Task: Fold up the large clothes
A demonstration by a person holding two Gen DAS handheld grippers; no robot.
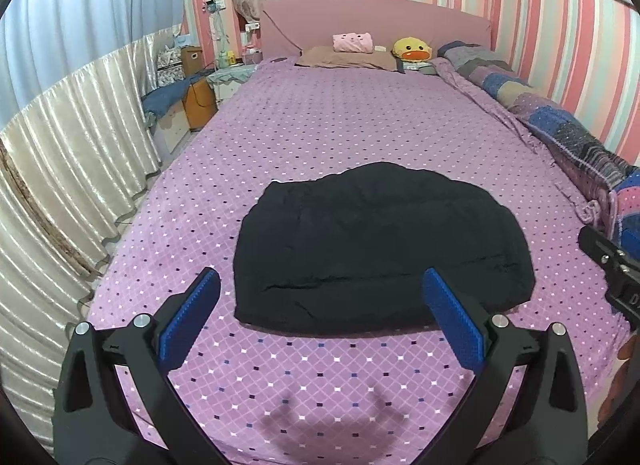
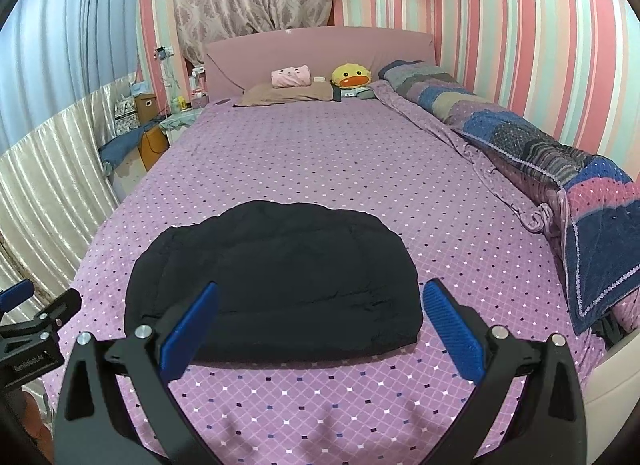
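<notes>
Left wrist view puts the black garment [image 1: 380, 249] straight ahead of my left gripper [image 1: 320, 305], lying on the purple bedspread [image 1: 320, 125] as a thick, already bundled rectangle with its long axis running across me, side to side. Its near edge sits just past my fingertips, and its left end falls a little inside my left finger [image 1: 192, 321], so this gripper lines up roughly with the left half of the near edge. From the right wrist view the same garment [image 2: 276, 277] fills the space ahead of my right gripper [image 2: 320, 317], whose right finger [image 2: 452, 333] points at the bundle's right near corner, while the other finger overlaps the fabric in the picture; whether it touches I cannot tell. Both grippers look about equally near, one toward each end, with the left gripper's body [image 2: 32, 341] showing at the edge of the right view and the right one's [image 1: 616, 265] at the edge of the left. Both sets of blue pads are spread wide and grasp nothing. I judge the fold to be largely done, since the cloth lies compact with rounded far corners. Any further move would mean reaching forward and down to the near corners, one each side.
</notes>
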